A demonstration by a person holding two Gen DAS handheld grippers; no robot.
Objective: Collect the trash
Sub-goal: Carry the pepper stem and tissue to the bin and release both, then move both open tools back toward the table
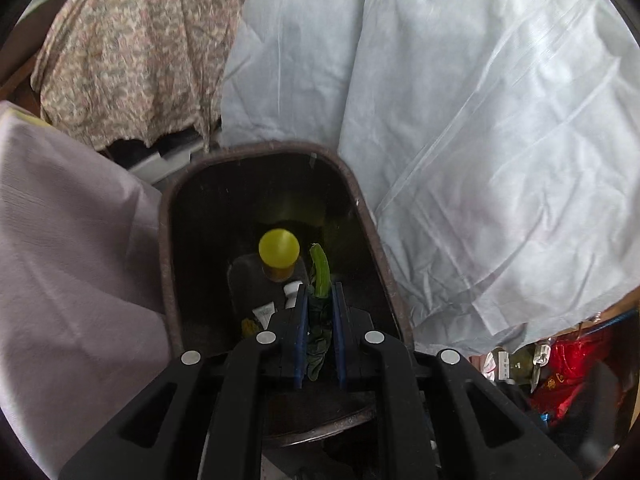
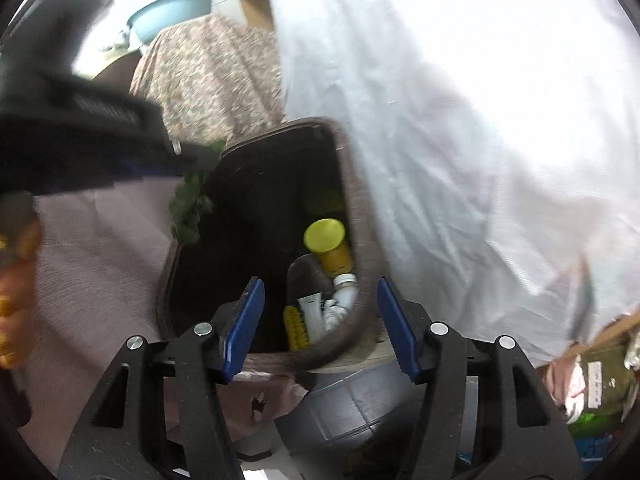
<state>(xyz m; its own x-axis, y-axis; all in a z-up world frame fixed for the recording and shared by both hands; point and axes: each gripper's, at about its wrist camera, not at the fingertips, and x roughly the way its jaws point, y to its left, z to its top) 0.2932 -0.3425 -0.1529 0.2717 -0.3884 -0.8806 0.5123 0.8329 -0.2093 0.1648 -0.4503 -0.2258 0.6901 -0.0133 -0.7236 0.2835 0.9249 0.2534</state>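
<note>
A dark brown trash bin (image 1: 366,216) stands open below both grippers; it also shows in the right wrist view (image 2: 362,240). Inside lie a yellow-capped bottle (image 1: 279,252), white tubes (image 1: 294,292) and other bits. My left gripper (image 1: 320,292) is shut on a leafy green vegetable scrap (image 1: 320,268) and holds it over the bin's mouth. In the right wrist view the left gripper (image 2: 188,160) shows at the bin's left rim with the greens (image 2: 190,208) hanging from it. My right gripper (image 2: 320,292) is open and empty above the bin's near rim.
A white-blue plastic sheet (image 1: 480,140) drapes to the right of the bin. A lilac cloth (image 1: 72,240) lies to its left, a floral cloth (image 1: 132,52) behind. Red bags and clutter (image 1: 568,364) sit lower right. A blue basin (image 2: 172,10) stands at the back.
</note>
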